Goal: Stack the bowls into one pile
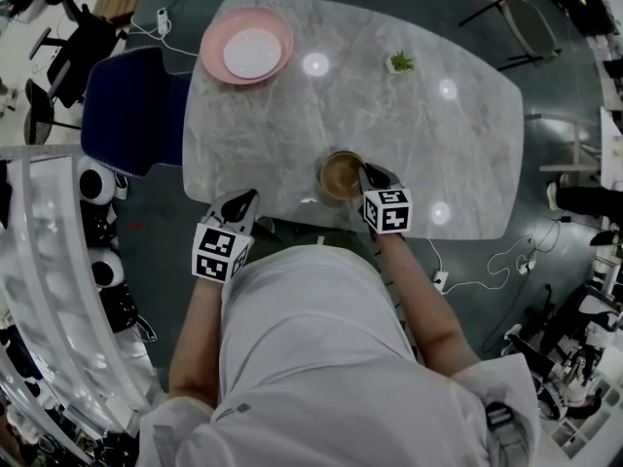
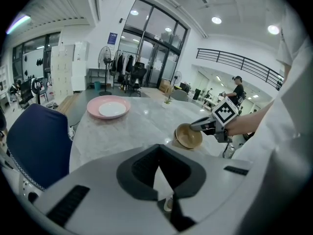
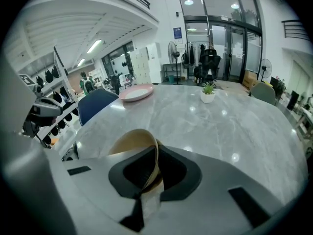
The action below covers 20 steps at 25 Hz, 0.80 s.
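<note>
Head view: found the right gripper (image 1: pixel 374 177) with jaws clamped on the right rim of a tan glazed bowl (image 1: pixel 340 175), seemingly tipped, near the front edge of the grey marble desk (image 1: pixel 419 134). Found the left gripper (image 1: pixel 244 200) with jaws together on nothing, hovering at that edge. Spotted a wide pink bowl (image 1: pixel 216 54) holding a small white bowl (image 1: pixel 252 53) at the far left corner, well apart from the tan one. Judged a diagonal carry, away and leftward, needed next.

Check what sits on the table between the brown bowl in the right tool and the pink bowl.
Nothing: in the head view the marble table is bare between the brown bowl and the pink bowl.
</note>
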Tool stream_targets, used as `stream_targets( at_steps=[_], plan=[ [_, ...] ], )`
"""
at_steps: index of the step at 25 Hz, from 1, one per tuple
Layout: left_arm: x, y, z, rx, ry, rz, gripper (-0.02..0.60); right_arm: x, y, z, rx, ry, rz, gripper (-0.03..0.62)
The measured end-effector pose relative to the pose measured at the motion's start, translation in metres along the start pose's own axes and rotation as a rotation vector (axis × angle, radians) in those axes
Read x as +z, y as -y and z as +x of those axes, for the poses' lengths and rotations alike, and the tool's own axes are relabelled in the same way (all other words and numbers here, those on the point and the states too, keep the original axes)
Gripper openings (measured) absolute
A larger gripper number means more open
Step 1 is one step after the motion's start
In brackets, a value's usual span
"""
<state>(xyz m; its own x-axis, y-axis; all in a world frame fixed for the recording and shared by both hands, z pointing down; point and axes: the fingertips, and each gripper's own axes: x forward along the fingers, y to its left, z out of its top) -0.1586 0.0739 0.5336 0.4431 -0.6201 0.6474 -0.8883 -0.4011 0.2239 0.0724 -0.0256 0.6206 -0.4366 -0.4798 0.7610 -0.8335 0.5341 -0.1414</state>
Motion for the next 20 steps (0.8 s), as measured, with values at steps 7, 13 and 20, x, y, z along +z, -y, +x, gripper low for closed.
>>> stream_targets(
  at_steps=[7,13,20],
  plan=[
    [-0.001,0.003,0.0,0.009,-0.012,-0.003,0.002,-0.004,0.005,0.008,0.011,-0.013,0.004,0.034],
    [-0.002,0.007,0.002,0.009,-0.021,-0.005,0.002,-0.008,0.006,0.011,0.019,-0.022,0.002,0.04],
    [0.0,0.008,0.004,0.008,-0.022,-0.005,0.002,-0.013,0.005,0.014,0.024,-0.039,-0.005,0.084]
  ],
)
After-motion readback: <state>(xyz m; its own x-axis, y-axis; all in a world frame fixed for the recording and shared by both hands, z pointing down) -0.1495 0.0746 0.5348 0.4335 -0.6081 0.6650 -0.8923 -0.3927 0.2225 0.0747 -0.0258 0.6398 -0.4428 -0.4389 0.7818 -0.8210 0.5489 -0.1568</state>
